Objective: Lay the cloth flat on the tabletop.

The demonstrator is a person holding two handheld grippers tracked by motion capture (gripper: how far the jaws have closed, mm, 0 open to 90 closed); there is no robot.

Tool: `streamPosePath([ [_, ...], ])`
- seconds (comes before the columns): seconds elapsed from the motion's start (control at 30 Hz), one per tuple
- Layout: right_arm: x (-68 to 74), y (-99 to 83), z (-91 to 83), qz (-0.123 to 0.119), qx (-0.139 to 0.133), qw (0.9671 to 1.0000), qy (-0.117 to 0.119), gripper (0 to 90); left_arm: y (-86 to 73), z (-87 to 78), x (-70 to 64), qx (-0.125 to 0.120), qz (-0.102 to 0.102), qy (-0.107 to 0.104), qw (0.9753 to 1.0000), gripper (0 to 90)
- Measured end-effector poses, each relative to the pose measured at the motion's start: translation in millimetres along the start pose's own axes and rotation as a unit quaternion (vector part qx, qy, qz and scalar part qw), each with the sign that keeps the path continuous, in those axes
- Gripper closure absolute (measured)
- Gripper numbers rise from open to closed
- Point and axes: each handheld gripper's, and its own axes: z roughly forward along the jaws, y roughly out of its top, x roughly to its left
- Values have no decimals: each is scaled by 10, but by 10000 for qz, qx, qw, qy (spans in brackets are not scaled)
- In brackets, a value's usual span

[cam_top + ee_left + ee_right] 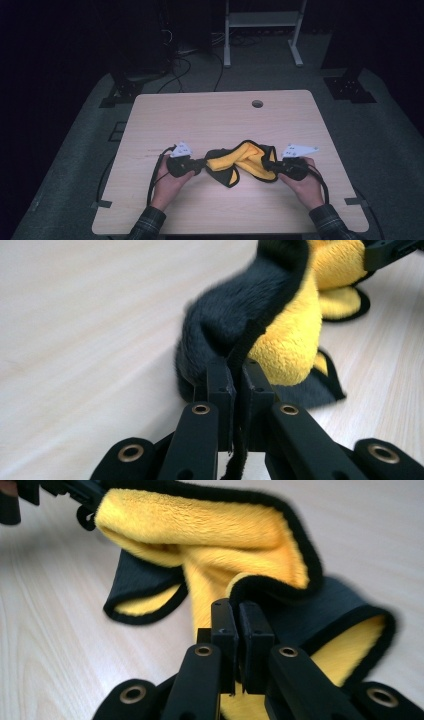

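Two hands reach in from plaid sleeves in dark checked cloth, the left sleeve (148,225) and the right sleeve (331,222). Each hand holds a black claw, the left claw (201,164) and the right claw (266,164), topped by a pale grey three-cornered plate with small holes. Black cables loop back from both. Up close, the jaws are matte black blocks on black links, pinned with brass-coloured rivets.

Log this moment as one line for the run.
left tool: shut on cloth edge | right tool: shut on cloth edge | cloth: bunched between tools, on table
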Motion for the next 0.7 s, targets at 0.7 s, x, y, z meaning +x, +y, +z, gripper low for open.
streamPosePath([
  [0.7,-213,597,-681,-151,-1237,9920,-192,869,512,-751,311,-1059,-68,519,9930,860],
])
